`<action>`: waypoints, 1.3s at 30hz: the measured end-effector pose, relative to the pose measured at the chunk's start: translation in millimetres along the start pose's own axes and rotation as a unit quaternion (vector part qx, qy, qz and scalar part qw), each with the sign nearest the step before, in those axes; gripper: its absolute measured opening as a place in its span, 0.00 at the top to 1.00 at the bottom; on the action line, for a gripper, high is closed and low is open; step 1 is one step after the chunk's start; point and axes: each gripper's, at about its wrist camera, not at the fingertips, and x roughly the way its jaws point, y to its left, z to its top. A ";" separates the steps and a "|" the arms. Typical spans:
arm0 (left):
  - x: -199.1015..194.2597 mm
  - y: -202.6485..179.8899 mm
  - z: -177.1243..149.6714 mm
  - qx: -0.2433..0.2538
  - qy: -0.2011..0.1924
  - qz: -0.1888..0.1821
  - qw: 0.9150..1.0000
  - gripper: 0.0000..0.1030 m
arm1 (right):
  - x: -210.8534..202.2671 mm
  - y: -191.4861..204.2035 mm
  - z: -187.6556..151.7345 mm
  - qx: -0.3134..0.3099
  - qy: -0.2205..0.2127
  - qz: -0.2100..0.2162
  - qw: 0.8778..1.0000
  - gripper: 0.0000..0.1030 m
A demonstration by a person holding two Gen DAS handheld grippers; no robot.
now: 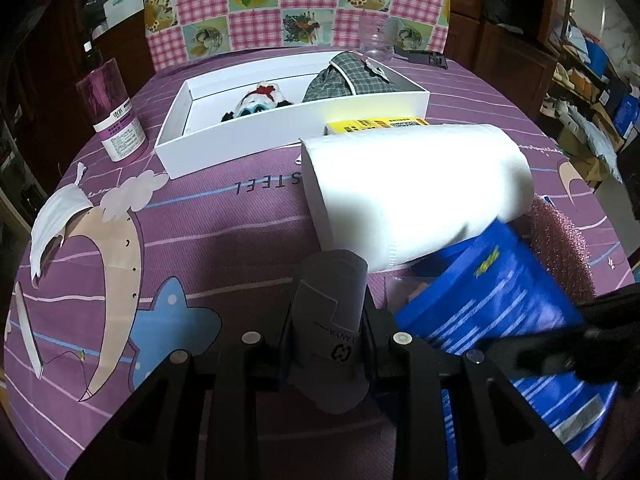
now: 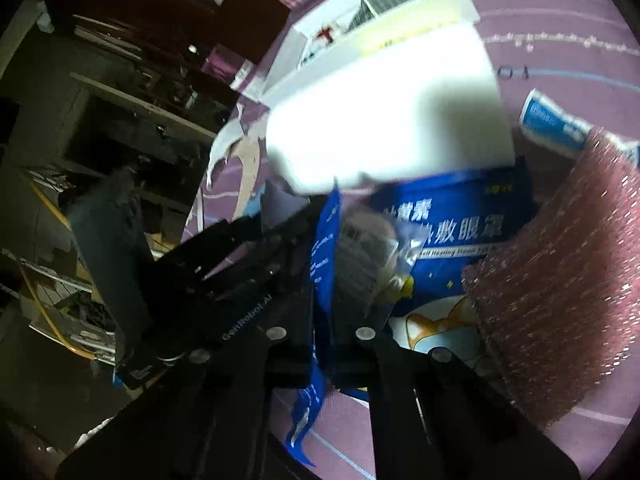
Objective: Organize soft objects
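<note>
**Left wrist view, then right wrist view: soft items on the purple table**

Left wrist view. The left gripper (image 1: 328, 344) is seen at the near edge, its jaws clamped on a rolled grey cloth (image 1: 330, 320) that stands upright between them. Just beyond it a white paper roll (image 1: 416, 192) lies on its side on the purple tablecloth (image 1: 224, 232). A white box (image 1: 248, 140) is set farther back, left of centre; a small doll (image 1: 258, 102) and a folded plaid garment (image 1: 348, 78) are held inside it. A yellow packet (image 1: 376, 125) is wedged between the box and the roll. A blue pouch (image 1: 508, 312) is seen near right, tilted, with a pink sponge (image 1: 560, 244) just behind it. The right gripper (image 1: 580, 344) enters as a dark blur at the near right, touching the pouch. A purple canister (image 1: 114, 112) stands far left, and a white face mask (image 1: 56, 216) lies at the left edge. A clear glass (image 1: 376, 40) is placed beyond the box.

Right wrist view. The right gripper (image 2: 320, 320) is shown with its jaws drawn together on an edge of the blue pouch (image 2: 324, 248), which is pinched between them. The picture is blurred. The paper roll (image 2: 384, 128) is seen just beyond, the pink sponge (image 2: 560, 280) at the near right, and a blue-and-white tube (image 2: 556, 124) lies farther right. The left gripper (image 2: 224, 264) and its grey cloth (image 2: 280, 204) appear at the left.
</note>
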 end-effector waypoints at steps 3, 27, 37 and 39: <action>-2.6 5.5 1.7 -0.011 -0.005 0.005 1.000 0.75 | -9.5 0.9 1.6 -0.004 -0.021 0.005 1.000 0.94; -75.0 57.3 63.6 -0.081 -0.086 -0.008 0.993 0.75 | -100.9 50.6 79.0 0.008 -0.146 -0.011 0.989 0.94; -76.0 86.0 124.3 -0.108 -0.101 -0.005 0.989 0.75 | -91.9 59.6 148.2 0.036 -0.177 0.005 0.984 0.94; -67.7 90.5 135.4 -0.116 -0.096 -0.009 0.989 0.75 | -88.0 56.7 160.6 0.042 -0.190 0.000 0.981 0.94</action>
